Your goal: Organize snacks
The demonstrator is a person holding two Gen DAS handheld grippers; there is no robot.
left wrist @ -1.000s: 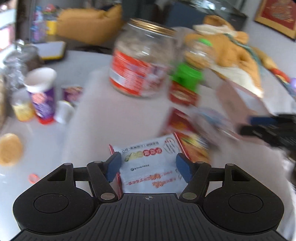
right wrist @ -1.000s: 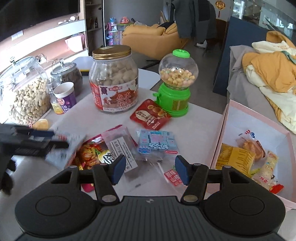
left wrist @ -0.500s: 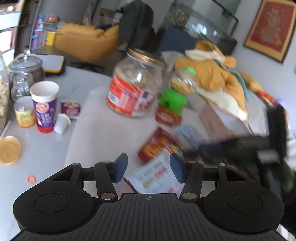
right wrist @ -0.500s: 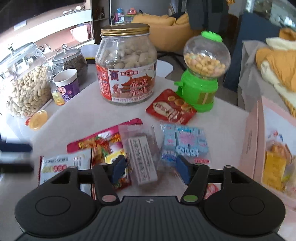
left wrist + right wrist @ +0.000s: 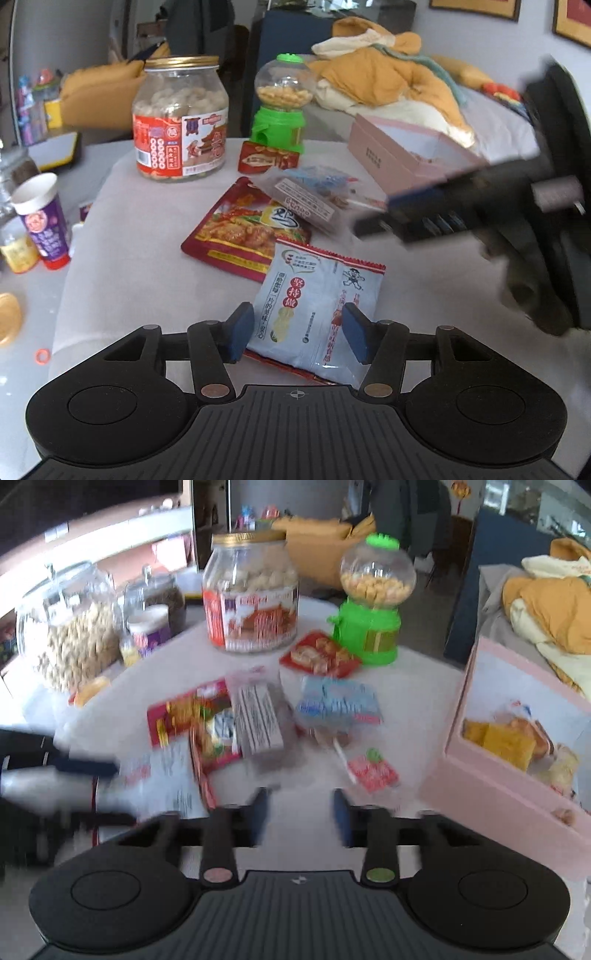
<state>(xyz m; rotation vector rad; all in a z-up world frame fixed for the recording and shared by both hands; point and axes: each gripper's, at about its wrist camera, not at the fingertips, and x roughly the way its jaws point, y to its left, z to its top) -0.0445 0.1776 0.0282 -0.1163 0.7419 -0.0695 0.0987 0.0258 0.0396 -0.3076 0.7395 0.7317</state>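
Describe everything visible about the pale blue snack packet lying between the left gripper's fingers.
The pale blue snack packet is a flat, glossy plastic pouch with red serrated edges, red and green print and a small cartoon face. It lies tilted on the white tablecloth, its top corner overlapping the large red snack bag. The left gripper straddles its lower half, jaws having just opened slightly; the blue fingers flank it without clearly pressing.

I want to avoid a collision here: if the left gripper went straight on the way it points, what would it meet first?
Most likely the pale blue snack packet, which already lies between the left gripper's open fingers. The big red pouch lies just beyond it, though depth is hard to judge.
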